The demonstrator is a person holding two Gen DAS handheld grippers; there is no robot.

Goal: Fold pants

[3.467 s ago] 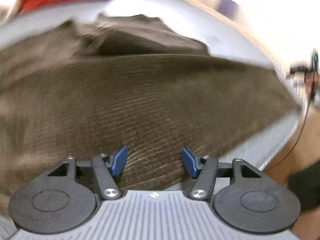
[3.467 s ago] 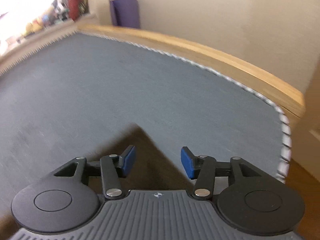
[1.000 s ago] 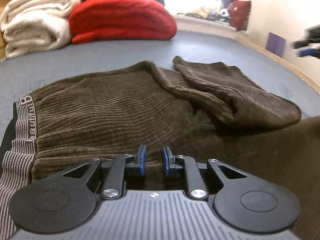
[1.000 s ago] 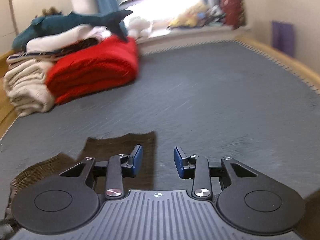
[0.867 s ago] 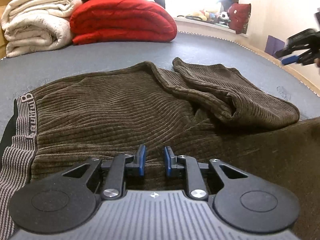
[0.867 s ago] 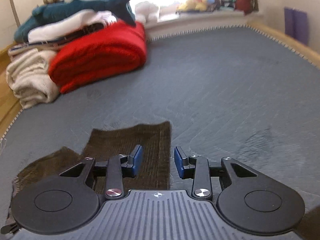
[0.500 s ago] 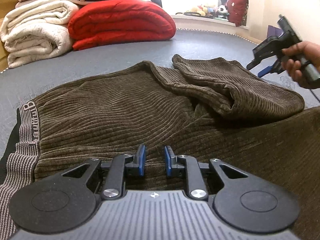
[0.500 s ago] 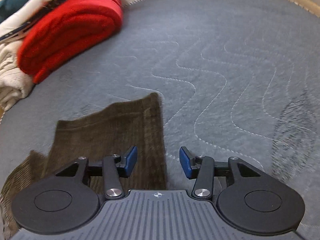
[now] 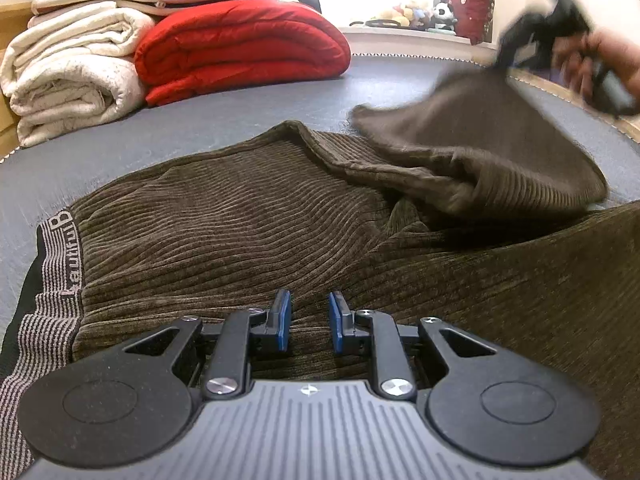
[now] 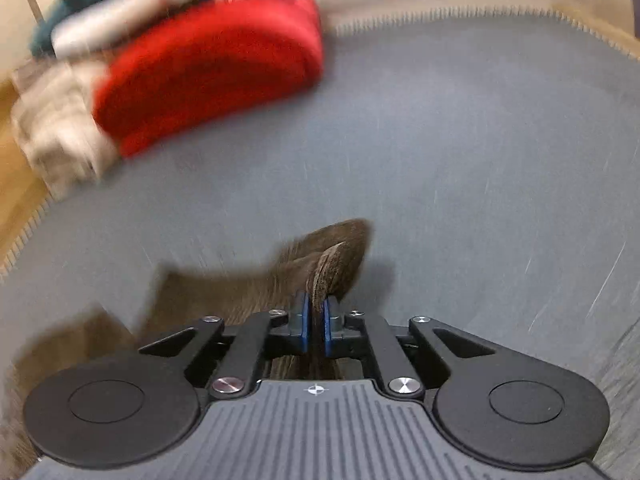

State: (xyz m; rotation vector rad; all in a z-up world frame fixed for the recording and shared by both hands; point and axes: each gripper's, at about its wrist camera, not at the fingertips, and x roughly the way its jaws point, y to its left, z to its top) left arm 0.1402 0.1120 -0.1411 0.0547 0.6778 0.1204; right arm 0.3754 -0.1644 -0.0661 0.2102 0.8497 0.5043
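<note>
Brown corduroy pants [image 9: 248, 220] lie on a grey quilted bed cover [image 9: 120, 148], the striped waistband [image 9: 44, 300] at the left. My left gripper [image 9: 309, 314] hovers low over the seat of the pants, its blue pads a little apart and empty. My right gripper [image 10: 316, 320] is shut on the hem of a pant leg [image 10: 336, 260] and holds it up off the cover. In the left wrist view the right gripper [image 9: 560, 24] shows at the upper right, blurred, lifting that leg [image 9: 480, 136].
A folded red quilt [image 9: 244, 44] and rolled white blankets [image 9: 68, 80] are stacked at the far left of the bed. They also show in the right wrist view [image 10: 208, 64]. A wooden bed edge [image 9: 576, 100] runs along the right. Soft toys [image 9: 416, 14] sit on the window sill.
My right gripper came down over the pant leg hem, shut on it and lifted it, swinging toward the left. My left gripper has stayed over the pants, narrowly open.
</note>
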